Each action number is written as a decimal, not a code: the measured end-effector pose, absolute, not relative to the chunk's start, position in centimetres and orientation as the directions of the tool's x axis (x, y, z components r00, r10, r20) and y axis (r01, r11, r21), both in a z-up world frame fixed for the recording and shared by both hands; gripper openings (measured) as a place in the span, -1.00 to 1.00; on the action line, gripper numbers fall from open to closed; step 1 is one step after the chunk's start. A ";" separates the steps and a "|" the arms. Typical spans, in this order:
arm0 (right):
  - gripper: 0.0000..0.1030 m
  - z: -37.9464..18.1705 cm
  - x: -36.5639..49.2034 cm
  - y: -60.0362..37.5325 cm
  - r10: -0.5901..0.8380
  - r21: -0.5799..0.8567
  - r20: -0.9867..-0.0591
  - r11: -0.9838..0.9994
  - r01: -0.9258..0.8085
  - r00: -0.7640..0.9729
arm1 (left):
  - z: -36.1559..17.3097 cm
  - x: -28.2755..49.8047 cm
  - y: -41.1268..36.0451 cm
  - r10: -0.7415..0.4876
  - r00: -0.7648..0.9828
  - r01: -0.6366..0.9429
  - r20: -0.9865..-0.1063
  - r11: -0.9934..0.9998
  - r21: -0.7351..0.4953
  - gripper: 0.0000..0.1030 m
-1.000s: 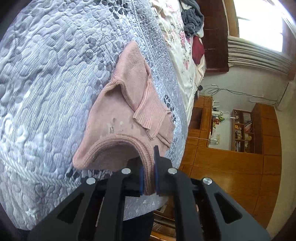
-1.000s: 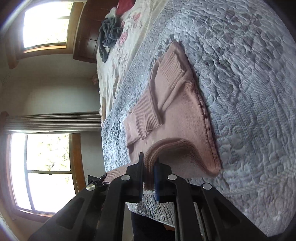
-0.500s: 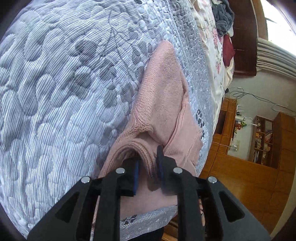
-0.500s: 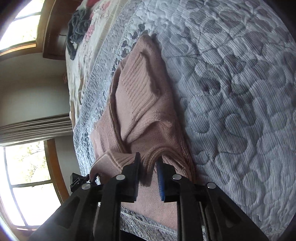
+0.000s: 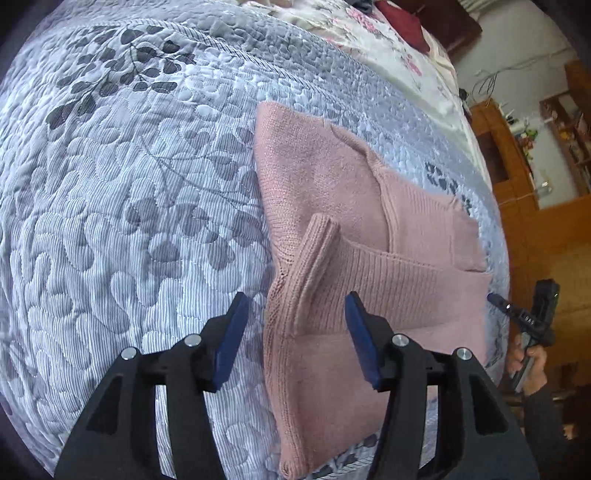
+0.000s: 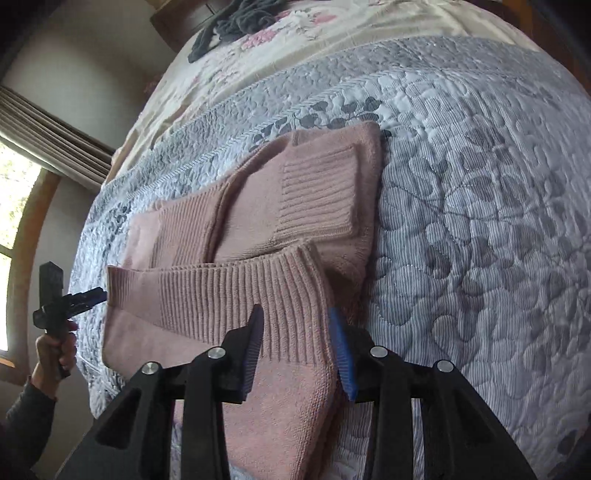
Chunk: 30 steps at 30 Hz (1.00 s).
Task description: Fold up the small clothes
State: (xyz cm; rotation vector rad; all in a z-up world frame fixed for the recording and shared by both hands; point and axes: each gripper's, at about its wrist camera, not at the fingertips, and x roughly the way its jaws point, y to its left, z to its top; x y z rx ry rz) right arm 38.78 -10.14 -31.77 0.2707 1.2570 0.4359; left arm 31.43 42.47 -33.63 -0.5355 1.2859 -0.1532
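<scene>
A pink knitted sweater (image 5: 332, 206) lies folded on the grey quilted bedspread (image 5: 129, 221), its sleeves laid across the body. My left gripper (image 5: 295, 332) is open just above the sweater's left edge. A ribbed fold stands up between its blue pads (image 5: 231, 336), apart from both. In the right wrist view the same sweater (image 6: 295, 192) shows its ribbed hem folded over. My right gripper (image 6: 297, 347) is open, its fingers either side of that ribbed band and holding nothing. The near part of the sweater is hidden under both grippers.
Beyond the bedspread (image 6: 480, 221) lie a floral sheet (image 6: 295, 48) and a dark grey garment (image 6: 236, 22). A red garment (image 5: 402, 18) lies at the far end. Wooden cabinets (image 5: 546, 229) stand past the bed's right edge. A person's hand (image 6: 55, 347) shows at the left, before a curtained window.
Both grippers carried the sweater's ribbed edge forward over its body, then opened and let go. The fold now rests on the sweater.
</scene>
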 end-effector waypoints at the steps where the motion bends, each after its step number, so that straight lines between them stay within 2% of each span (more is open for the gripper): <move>1: -0.25 -32.1 38.9 -9.9 0.456 0.426 -0.857 0.889 -0.166 0.240 | -33.9 31.6 42.1 -0.390 0.280 -0.169 -0.877 0.879 -0.445 0.08; 3: -0.23 -32.8 38.9 -9.8 0.438 0.409 -0.868 0.898 -0.165 0.232 | -34.3 32.0 41.4 -0.366 0.267 -0.147 -0.892 0.899 -0.413 0.08; 4: -0.25 -33.0 38.9 -9.8 0.429 0.399 -0.874 0.901 -0.169 0.228 | -34.3 32.0 41.2 -0.357 0.267 -0.140 -0.895 0.905 -0.402 -0.01; 6: -0.43 -33.1 38.8 -9.5 0.400 0.365 -0.888 0.913 -0.181 0.226 | -34.2 32.0 41.1 -0.342 0.276 -0.135 -0.898 0.911 -0.389 -0.54; 7: -0.65 -32.8 38.7 -9.5 0.391 0.353 -0.889 0.917 -0.185 0.238 | -34.0 31.9 41.1 -0.334 0.280 -0.137 -0.900 0.914 -0.382 -0.85; 8: -0.77 -32.5 38.5 -9.5 0.394 0.355 -0.885 0.916 -0.189 0.249 | -33.8 31.8 41.1 -0.325 0.292 -0.134 -0.900 0.917 -0.375 -0.87; 12: -0.80 -30.8 37.2 -9.8 0.408 0.358 -0.861 0.910 -0.210 0.302 | -32.2 30.8 40.1 -0.312 0.351 -0.100 -0.883 0.925 -0.367 -0.89; 20: -0.82 -26.3 36.2 -10.4 0.430 0.373 -0.805 0.903 -0.215 0.408 | -26.7 29.5 40.7 -0.364 0.498 -0.082 -0.787 0.884 -0.461 -0.91; 25: -0.82 -23.8 38.7 -10.5 0.433 0.382 -0.775 0.901 -0.204 0.460 | -24.8 32.3 41.6 -0.385 0.533 -0.079 -0.754 0.864 -0.497 -0.91; 30: -0.82 -23.5 43.3 -10.1 0.419 0.383 -0.781 0.907 -0.176 0.462 | -25.3 37.3 42.4 -0.399 0.519 -0.091 -0.756 0.854 -0.513 -0.91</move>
